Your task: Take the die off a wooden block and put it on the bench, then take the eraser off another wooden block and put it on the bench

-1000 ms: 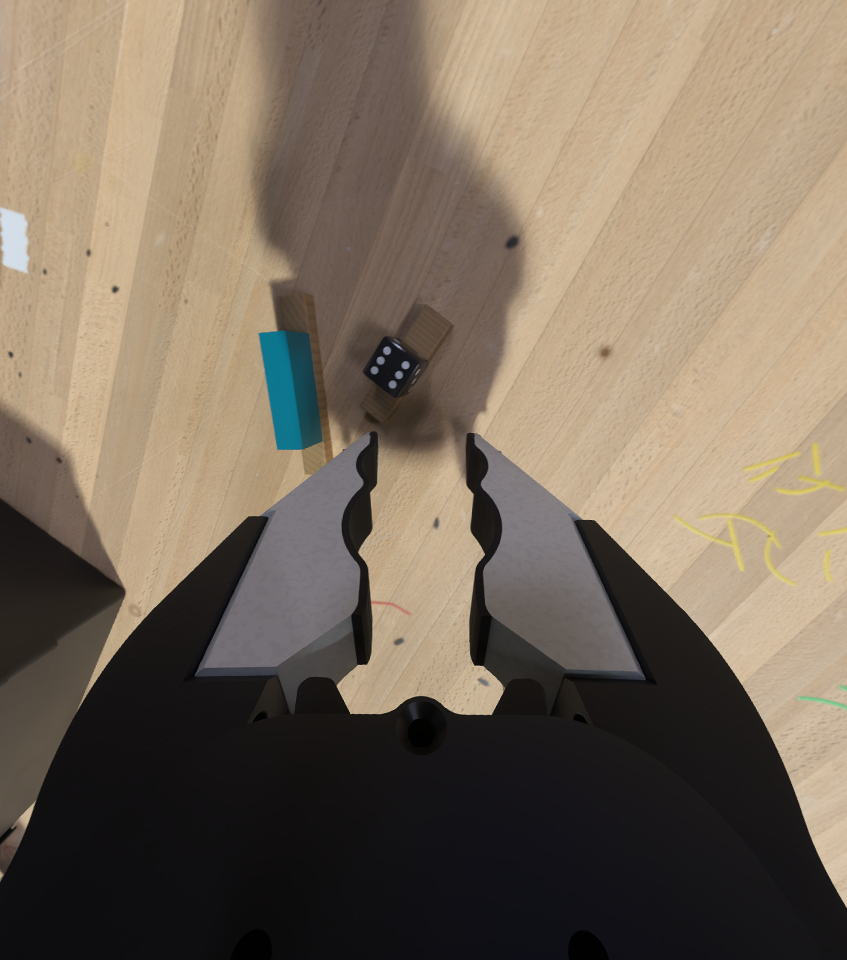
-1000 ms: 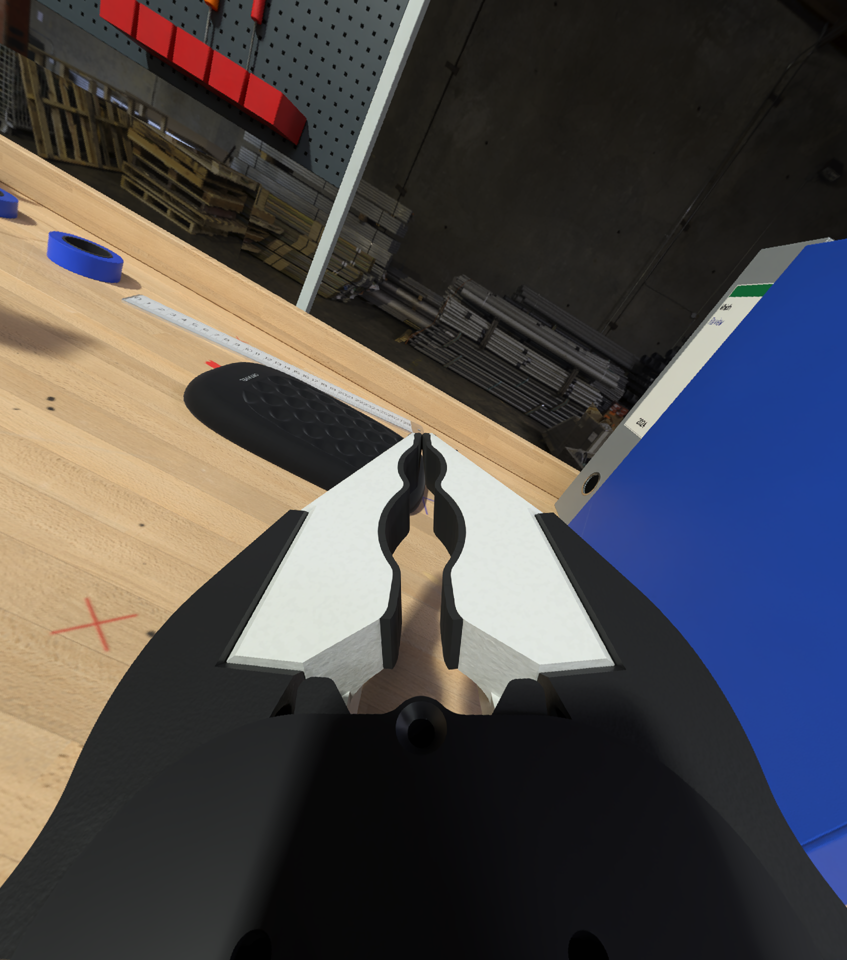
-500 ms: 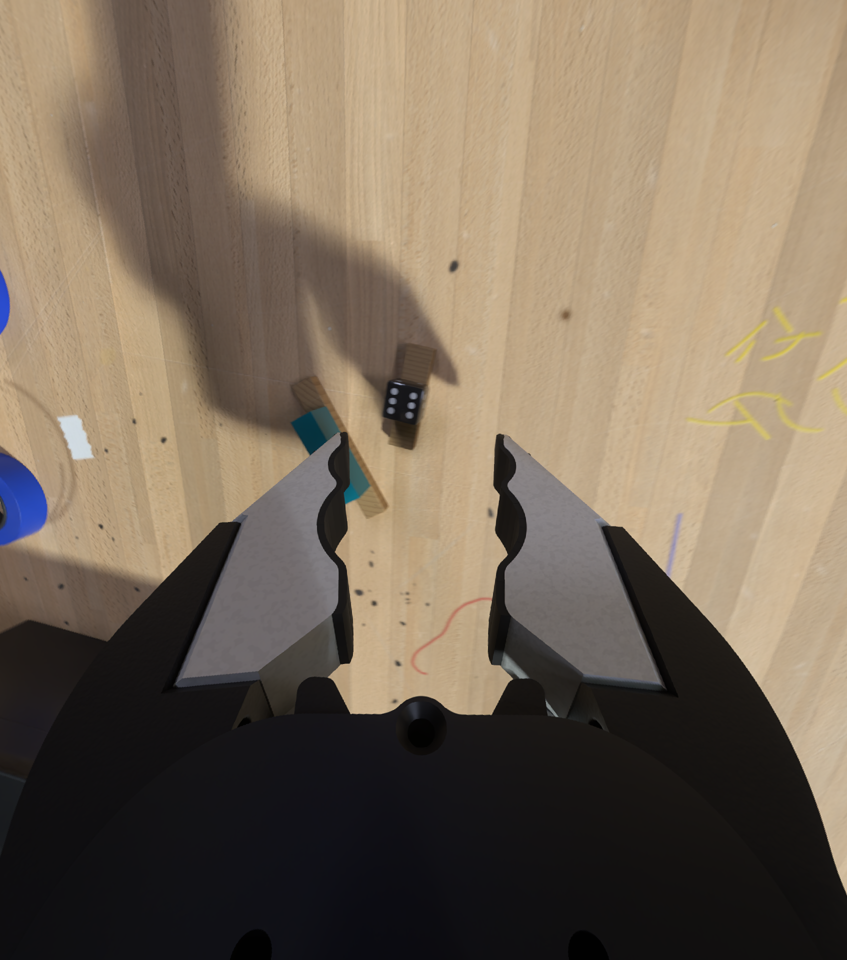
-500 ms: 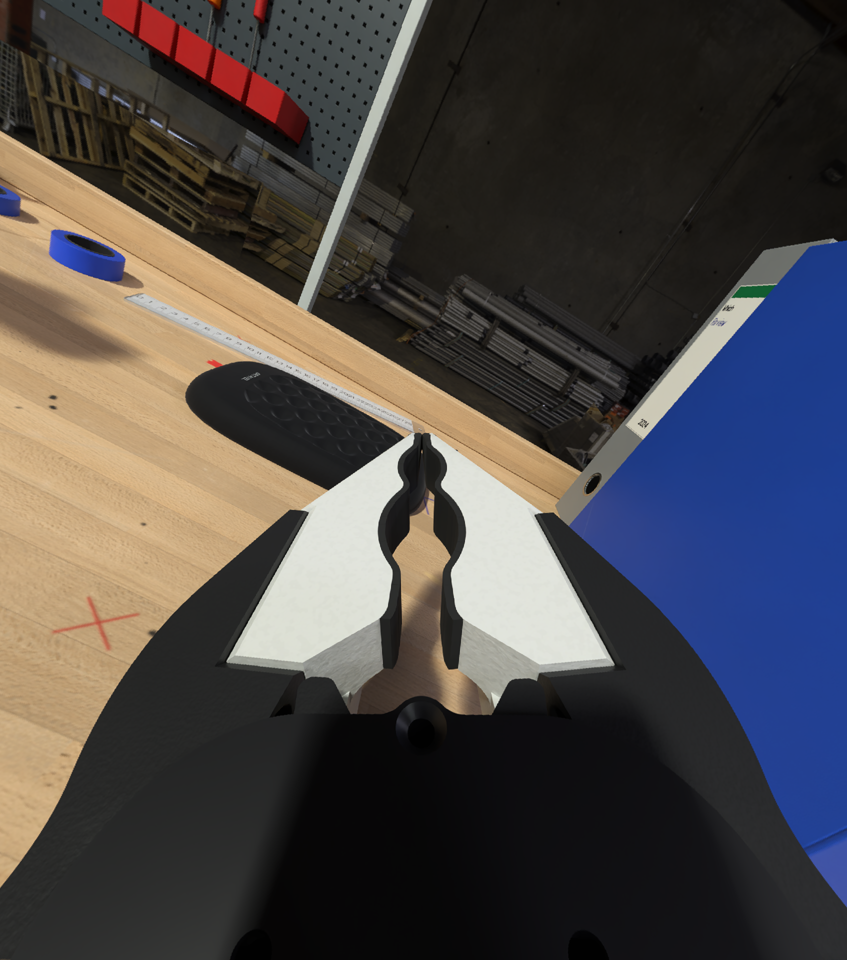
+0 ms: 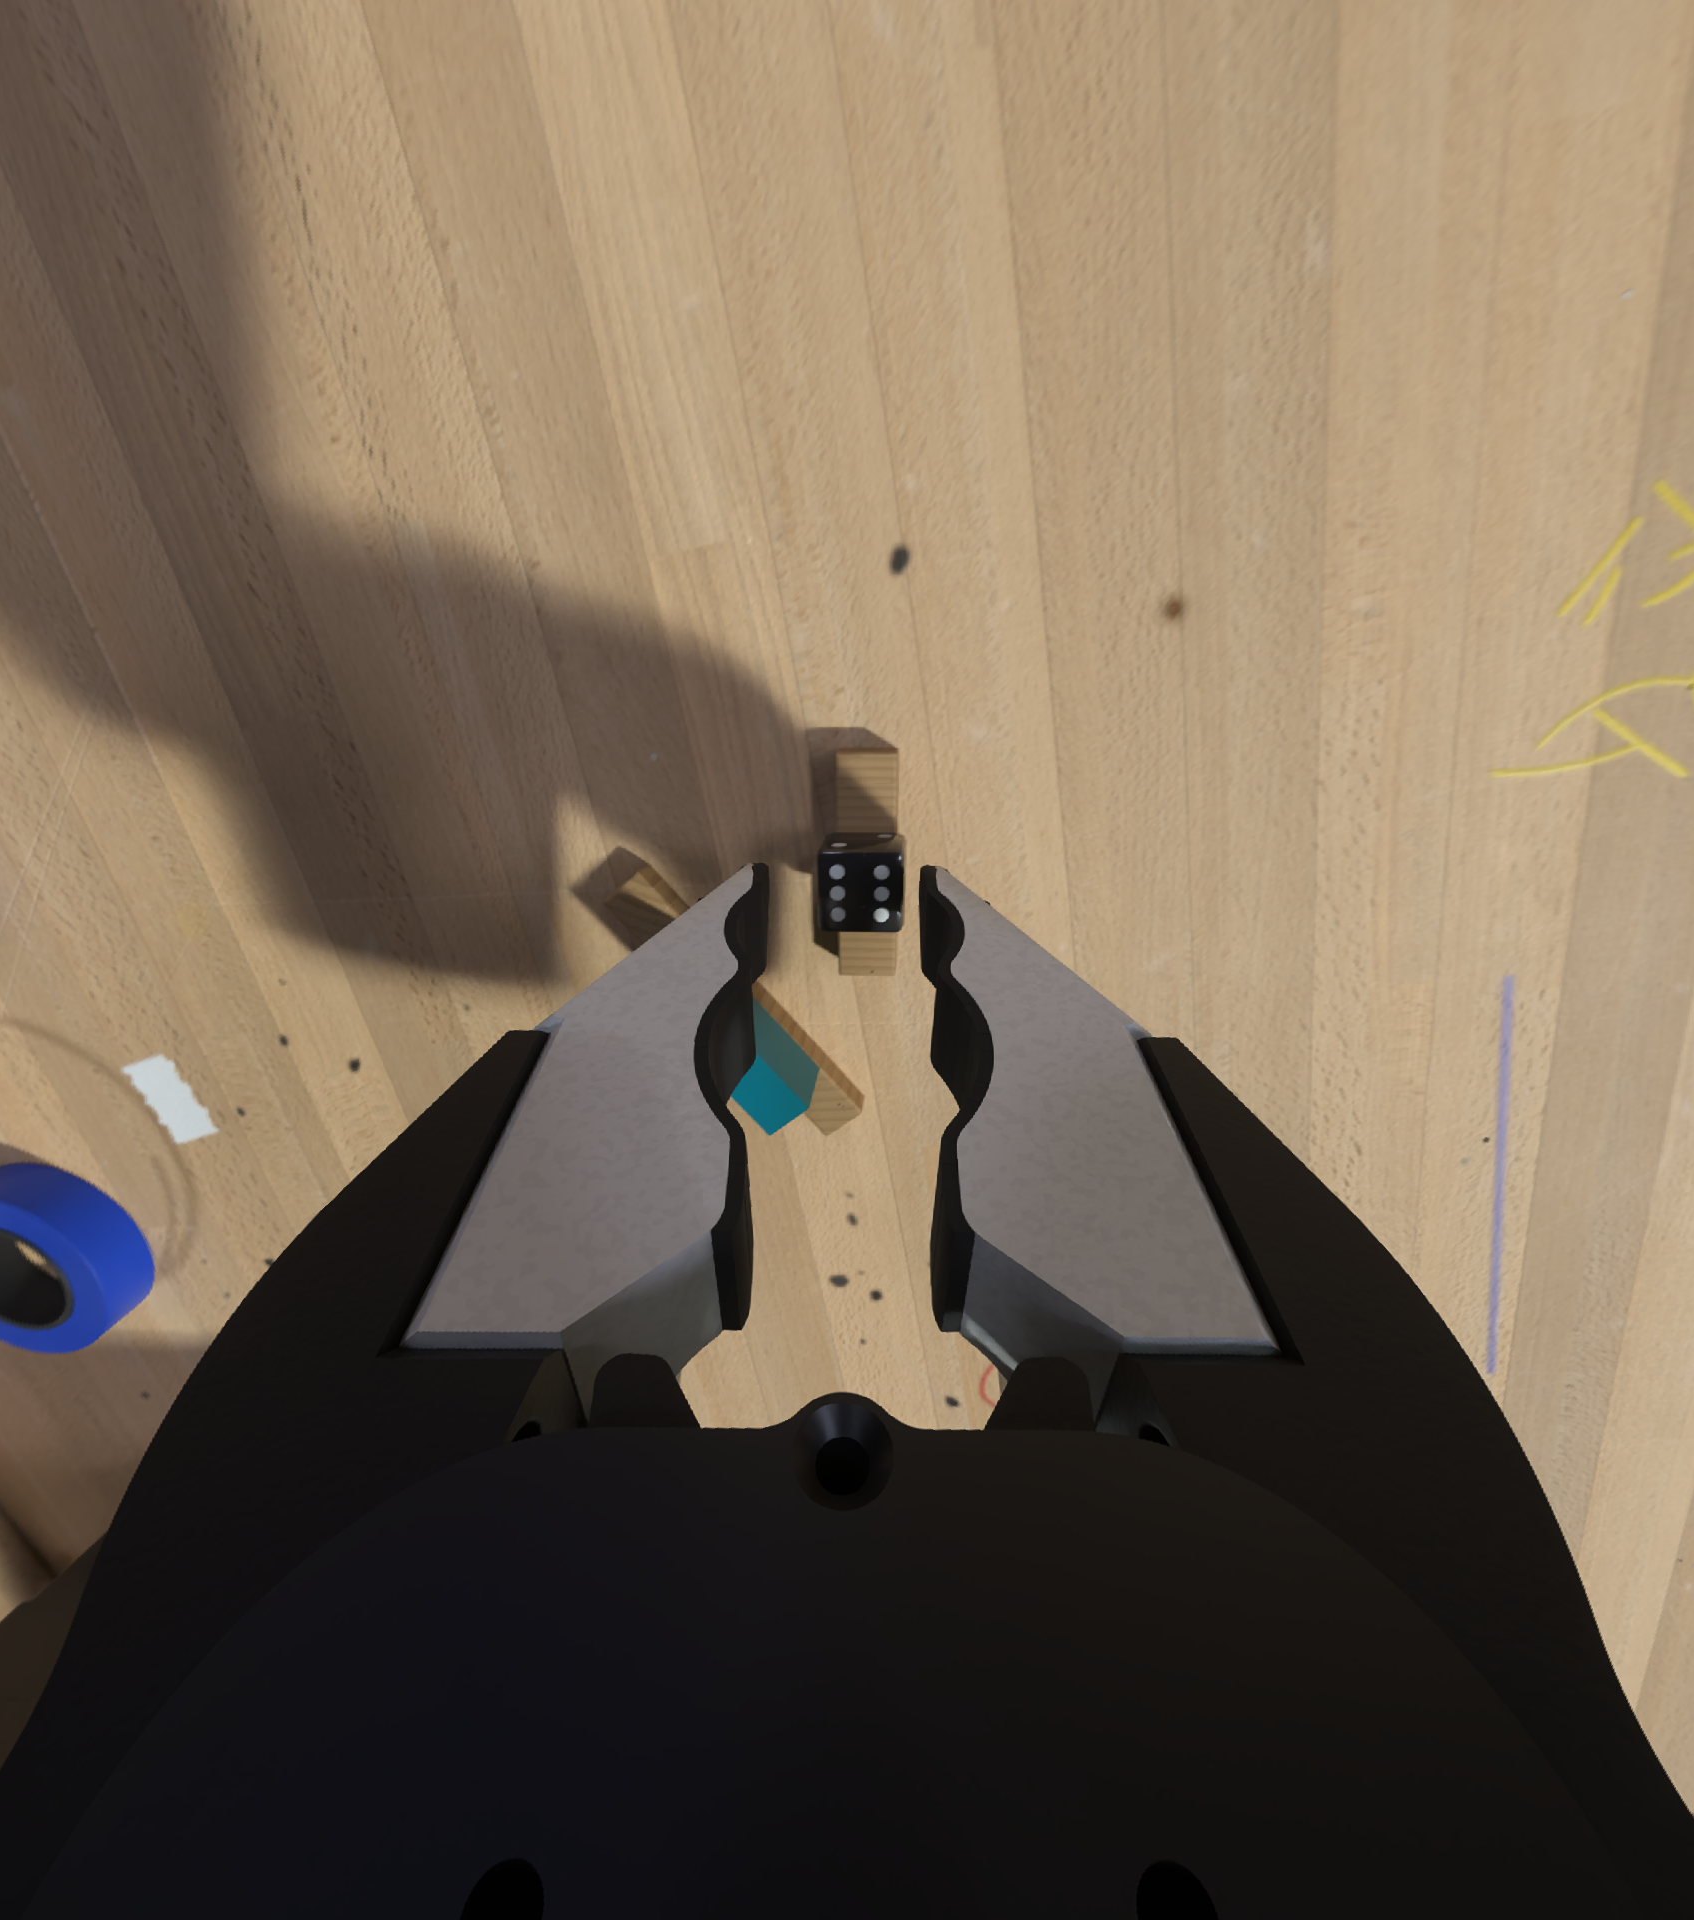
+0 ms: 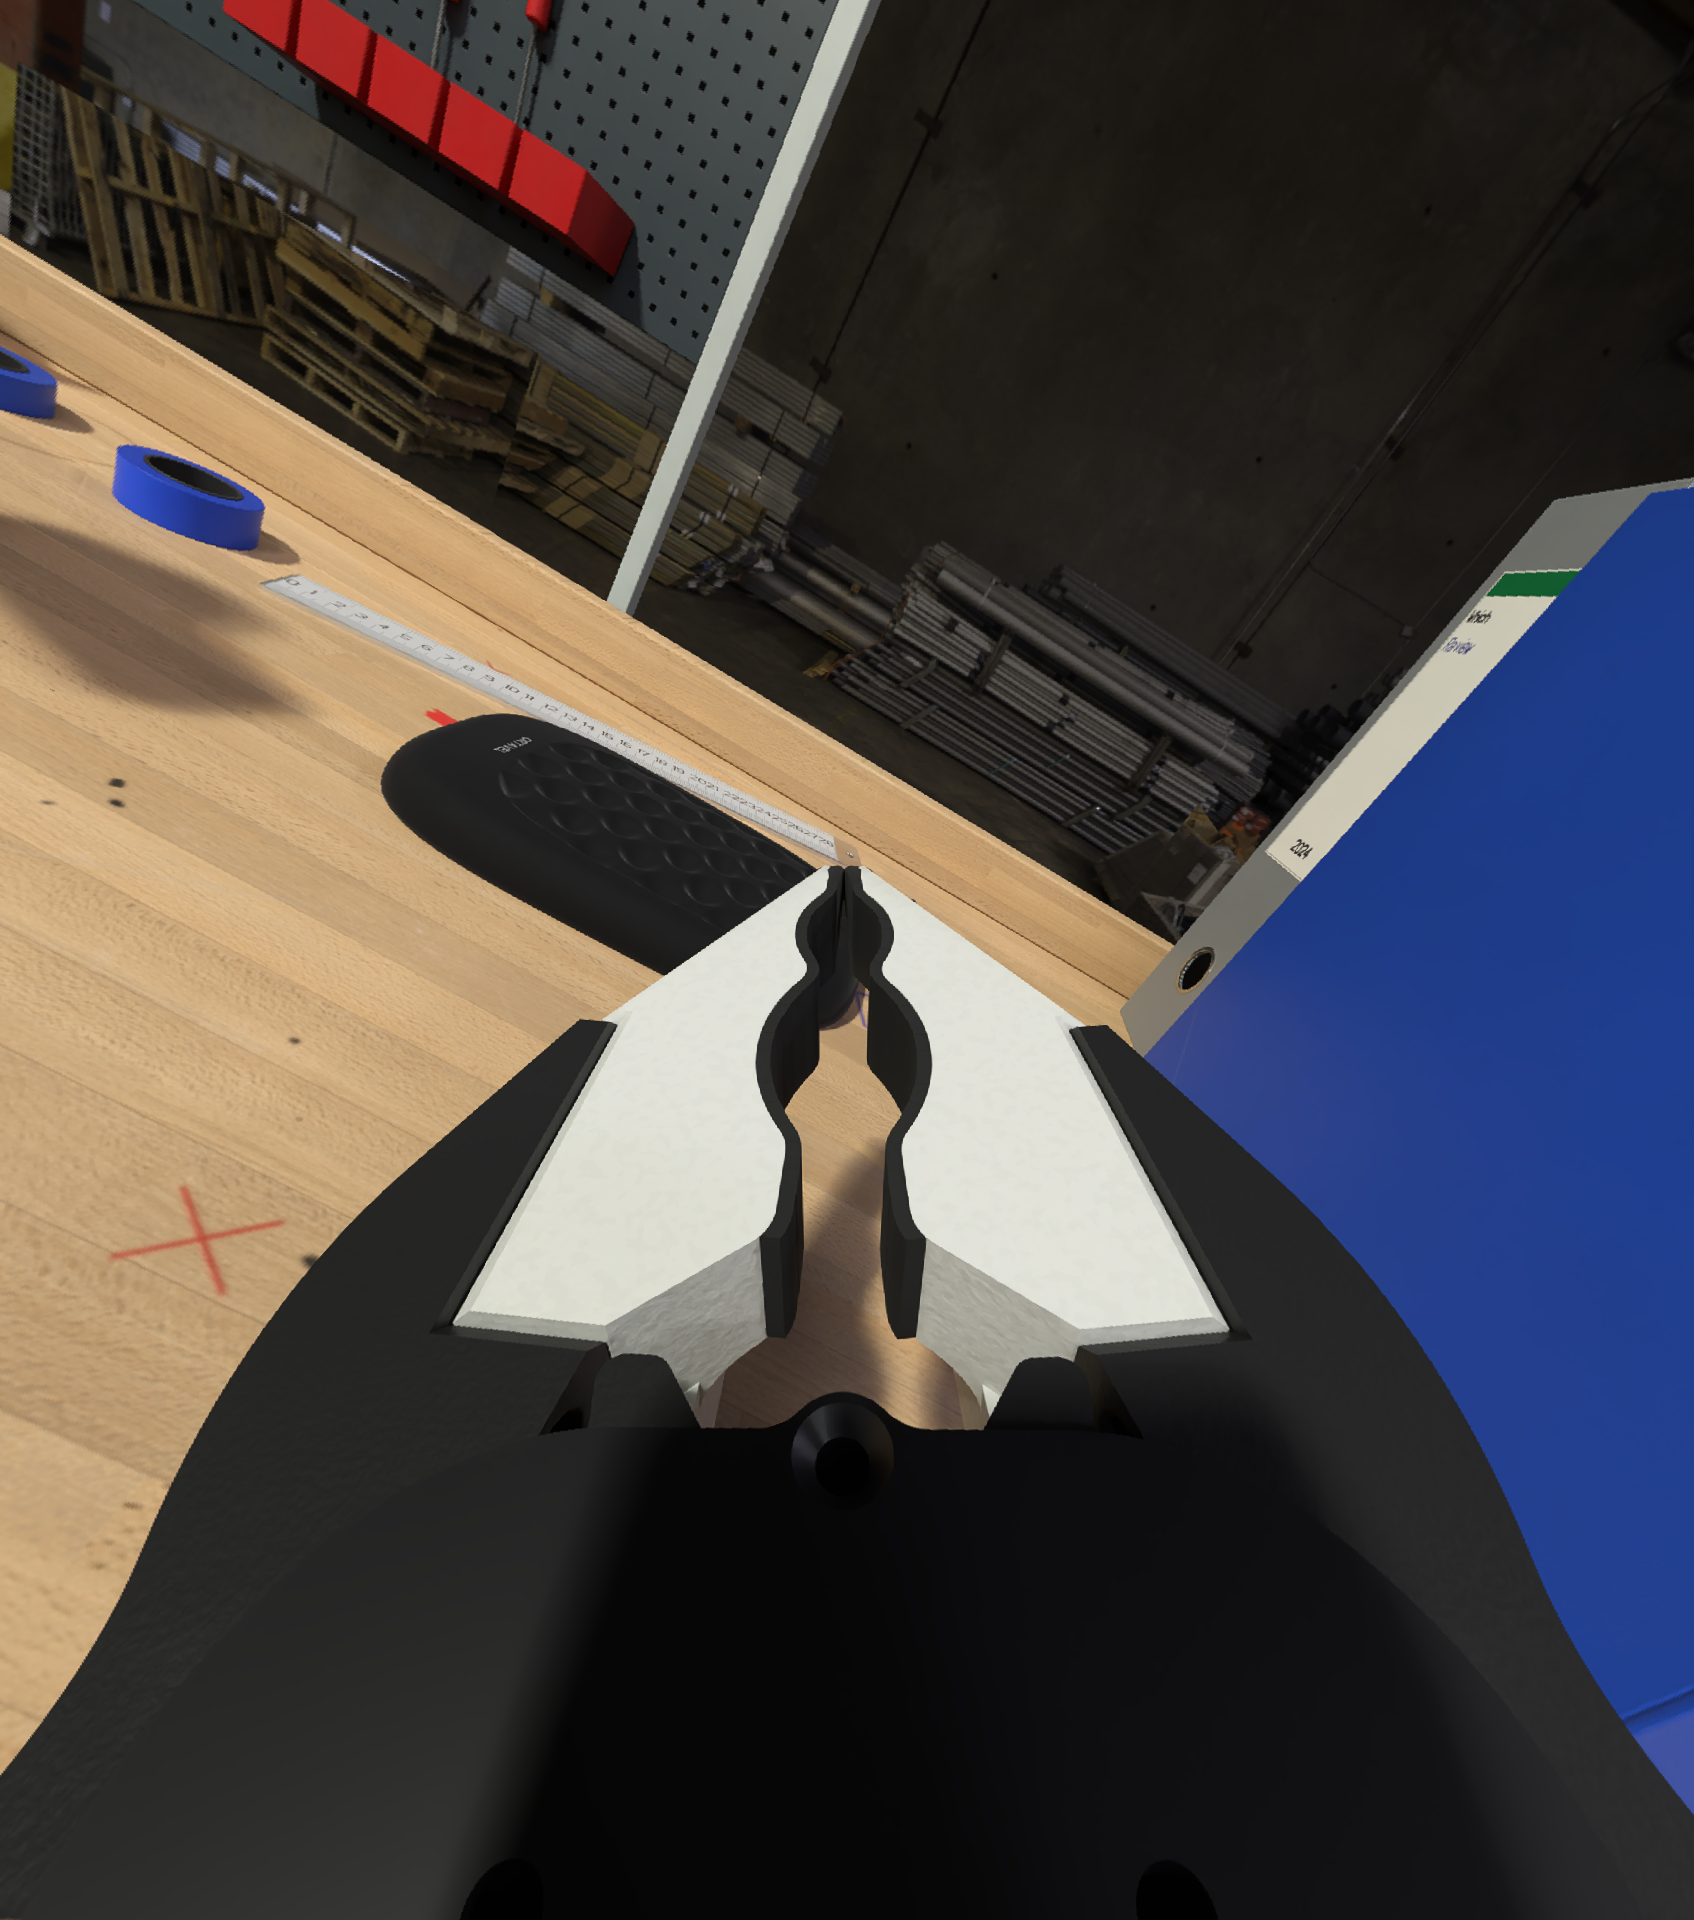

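In the left wrist view a black die (image 5: 859, 881) with white pips sits on a small wooden block (image 5: 866, 790) on the bench. My left gripper (image 5: 843, 883) is open and looks down on it, with a fingertip on either side of the die and a gap on both sides. A teal eraser (image 5: 775, 1075) lies on a second, longer wooden block (image 5: 827, 1081) to the left, mostly hidden behind my left finger. My right gripper (image 6: 844, 881) is shut and empty, low over the bench far from these objects.
Two blue tape rolls (image 5: 32, 1252) lie at the left edge, also in the right wrist view (image 6: 188, 497). A black pad (image 6: 594, 831) and a steel ruler (image 6: 552, 707) lie ahead of the right gripper. A blue binder (image 6: 1508, 1039) stands close on its right.
My left gripper has moved forward and down, so the die now lies between its fingertips, and its jaws have narrowed a little. The right gripper has stayed still and shut.
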You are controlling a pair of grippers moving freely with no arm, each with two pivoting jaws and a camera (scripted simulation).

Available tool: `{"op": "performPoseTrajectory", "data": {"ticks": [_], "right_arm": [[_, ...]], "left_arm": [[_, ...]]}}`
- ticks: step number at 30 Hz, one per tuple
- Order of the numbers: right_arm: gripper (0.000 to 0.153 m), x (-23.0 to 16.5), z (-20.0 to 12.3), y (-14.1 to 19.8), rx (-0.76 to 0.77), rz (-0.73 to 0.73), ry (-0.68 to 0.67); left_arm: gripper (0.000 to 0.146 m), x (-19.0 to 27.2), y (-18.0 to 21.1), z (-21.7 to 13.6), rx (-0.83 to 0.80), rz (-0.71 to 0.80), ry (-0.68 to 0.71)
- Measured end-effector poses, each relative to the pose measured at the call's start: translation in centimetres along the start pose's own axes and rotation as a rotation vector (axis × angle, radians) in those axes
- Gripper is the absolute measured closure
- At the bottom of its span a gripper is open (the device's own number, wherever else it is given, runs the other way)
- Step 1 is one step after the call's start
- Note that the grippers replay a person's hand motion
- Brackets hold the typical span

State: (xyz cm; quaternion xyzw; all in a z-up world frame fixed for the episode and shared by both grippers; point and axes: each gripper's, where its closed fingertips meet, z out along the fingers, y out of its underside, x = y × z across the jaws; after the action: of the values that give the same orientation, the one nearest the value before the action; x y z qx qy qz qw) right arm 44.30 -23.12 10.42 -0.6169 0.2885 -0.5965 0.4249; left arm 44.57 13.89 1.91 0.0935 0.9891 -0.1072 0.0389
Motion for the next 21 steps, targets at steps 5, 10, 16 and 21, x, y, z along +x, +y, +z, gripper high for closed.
{"op": "performPoseTrajectory", "data": {"ticks": [5, 10, 16, 21], "right_arm": [[0.153, 0.0, 0.0, 0.0, 0.0, 0.0, -0.002], [0.153, -0.1, 0.0, 0.0, 0.0, -0.004, -0.005], [0.153, 0.0, 0.0, 0.0, 0.002, -0.002, -0.002], [0.153, 0.1, 0.0, 0.0, 0.0, -0.002, 0.006]], "left_arm": [[0.127, 0.3, 0.6, 0.0, -0.056, -0.032, 0.026], [0.13, 0.7, 0.6, 0.0, -0.035, -0.075, 0.049], [0.13, -0.3, 1.7, -1.5, -0.033, -0.092, -0.14], [0.13, -3.0, -1.4, -9.1, 0.14, -0.104, -0.446]]}}
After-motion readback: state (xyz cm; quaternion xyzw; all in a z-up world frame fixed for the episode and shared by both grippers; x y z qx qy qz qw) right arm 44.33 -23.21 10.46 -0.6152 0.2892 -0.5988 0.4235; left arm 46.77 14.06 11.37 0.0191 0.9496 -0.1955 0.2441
